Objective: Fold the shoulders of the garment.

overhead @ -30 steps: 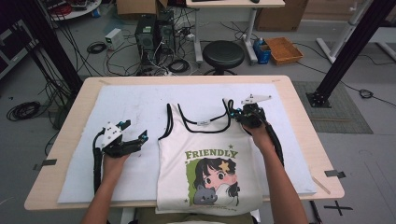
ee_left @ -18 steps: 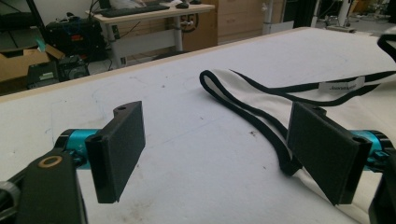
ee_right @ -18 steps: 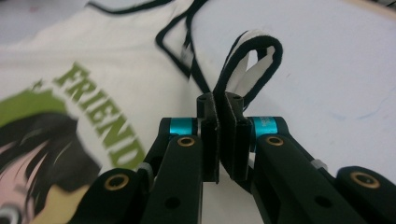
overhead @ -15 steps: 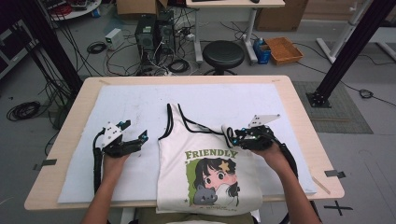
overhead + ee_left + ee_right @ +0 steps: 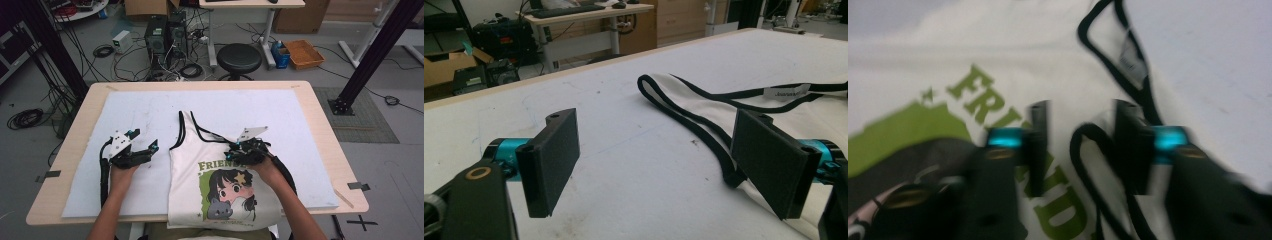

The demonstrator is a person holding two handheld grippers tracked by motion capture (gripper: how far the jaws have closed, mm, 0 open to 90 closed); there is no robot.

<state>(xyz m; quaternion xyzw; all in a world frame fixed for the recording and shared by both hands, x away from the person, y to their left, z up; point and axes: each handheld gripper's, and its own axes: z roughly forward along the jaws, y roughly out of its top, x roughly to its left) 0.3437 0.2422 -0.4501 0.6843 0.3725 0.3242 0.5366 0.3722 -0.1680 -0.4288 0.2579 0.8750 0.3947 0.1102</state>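
Note:
A white tank top [image 5: 200, 155] with black trim and a green "FRIENDLY" cartoon print lies flat on the white mat [image 5: 150, 110], its hem over the near edge. My left gripper [image 5: 144, 140] rests open on the mat, just left of the shirt's left strap [image 5: 684, 120]; its jaws [image 5: 654, 165] hold nothing. My right gripper [image 5: 240, 150] sits over the print's lettering. In the blurred right gripper view its jaws [image 5: 1080, 145] stand apart, with the folded-in black right strap [image 5: 1088, 135] lying between them. The neck label [image 5: 1130, 57] shows beyond.
The mat covers a wooden table [image 5: 320, 115]. Behind the table are a black stool [image 5: 239, 56], computer towers [image 5: 162, 35] and loose cables on the floor. Bare mat lies beyond the shirt and to both sides.
My right gripper has moved from the shirt's upper right toward me and to the left, pulling the right strap over the print. The left gripper has stayed put, open.

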